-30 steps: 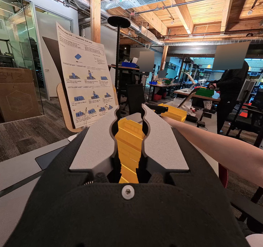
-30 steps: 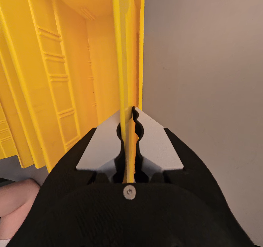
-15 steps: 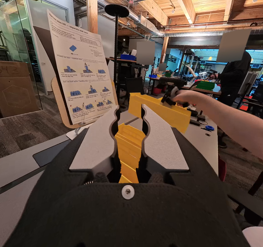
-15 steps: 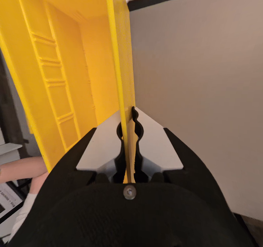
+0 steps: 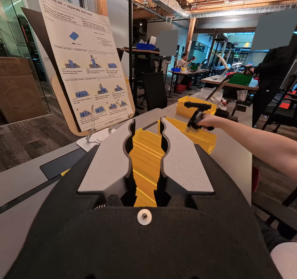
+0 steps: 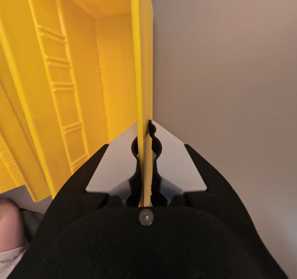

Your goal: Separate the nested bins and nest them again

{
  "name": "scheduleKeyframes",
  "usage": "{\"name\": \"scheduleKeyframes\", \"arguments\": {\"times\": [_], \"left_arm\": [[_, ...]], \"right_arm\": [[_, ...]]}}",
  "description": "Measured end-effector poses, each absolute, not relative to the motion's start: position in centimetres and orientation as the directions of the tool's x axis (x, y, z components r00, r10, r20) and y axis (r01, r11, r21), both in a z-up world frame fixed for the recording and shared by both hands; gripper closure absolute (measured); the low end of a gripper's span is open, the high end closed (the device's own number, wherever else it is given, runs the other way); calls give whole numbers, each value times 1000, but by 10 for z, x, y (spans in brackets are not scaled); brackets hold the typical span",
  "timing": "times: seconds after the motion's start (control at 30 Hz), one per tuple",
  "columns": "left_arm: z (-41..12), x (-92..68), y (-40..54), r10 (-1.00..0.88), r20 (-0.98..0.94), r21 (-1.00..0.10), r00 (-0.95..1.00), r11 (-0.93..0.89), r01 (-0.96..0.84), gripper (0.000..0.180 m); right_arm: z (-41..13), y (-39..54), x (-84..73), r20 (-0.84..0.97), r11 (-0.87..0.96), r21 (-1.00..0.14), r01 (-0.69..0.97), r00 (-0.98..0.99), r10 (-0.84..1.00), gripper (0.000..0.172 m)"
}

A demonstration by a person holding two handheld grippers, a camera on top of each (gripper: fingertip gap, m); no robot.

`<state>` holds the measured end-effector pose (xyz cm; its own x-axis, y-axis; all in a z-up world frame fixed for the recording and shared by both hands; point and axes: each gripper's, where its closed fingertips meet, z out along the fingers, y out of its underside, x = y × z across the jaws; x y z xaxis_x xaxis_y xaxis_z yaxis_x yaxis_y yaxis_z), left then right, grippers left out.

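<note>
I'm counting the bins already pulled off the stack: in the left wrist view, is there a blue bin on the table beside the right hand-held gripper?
No: the bins on the table near the right hand-held gripper are yellow, one clamped by it and another behind it.

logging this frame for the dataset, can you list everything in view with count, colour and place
yellow bins: three spots. One far on the table; one beside it, gripped by its side wall; the nearest under the left fingers, count cannot tell
instruction sheet: one, white, on a wooden stand, left
table: one, grey
black pole: one, behind the sheet
office chair: one, black, beyond the table
people: two, background right
left gripper: fingers apart over the nearest bin
right gripper: fingers clamped on the bin wall
forearm: one, right
</note>
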<state>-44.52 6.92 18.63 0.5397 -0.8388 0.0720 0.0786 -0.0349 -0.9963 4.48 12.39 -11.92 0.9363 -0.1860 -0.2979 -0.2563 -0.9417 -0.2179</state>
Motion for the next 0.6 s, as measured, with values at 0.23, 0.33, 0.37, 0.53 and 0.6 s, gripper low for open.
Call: {"name": "scheduleKeyframes", "arguments": {"times": [0.23,0.33,0.37,0.53,0.6], "left_arm": [[181,-446,78,-833,98,-995,545,-64,80,151],[179,-444,79,-834,99,-995,542,-71,72,151],[179,-444,79,-835,98,-995,542,-71,70,151],[177,-441,80,-834,90,-996,544,-71,56,151],[175,-440,80,-834,90,-996,544,-77,47,150]], "right_arm": [[-128,135,47,-214,-950,-254,-180,969,-127,168],[-100,148,44,-184,-925,-340,-169,977,-111,123],[-83,154,38,-187,-903,-396,-167,977,-99,104],[-66,143,7,-29,-934,-353,-52,999,-45,21],[-78,137,2,25,-958,-286,-34,999,-43,21]]}}
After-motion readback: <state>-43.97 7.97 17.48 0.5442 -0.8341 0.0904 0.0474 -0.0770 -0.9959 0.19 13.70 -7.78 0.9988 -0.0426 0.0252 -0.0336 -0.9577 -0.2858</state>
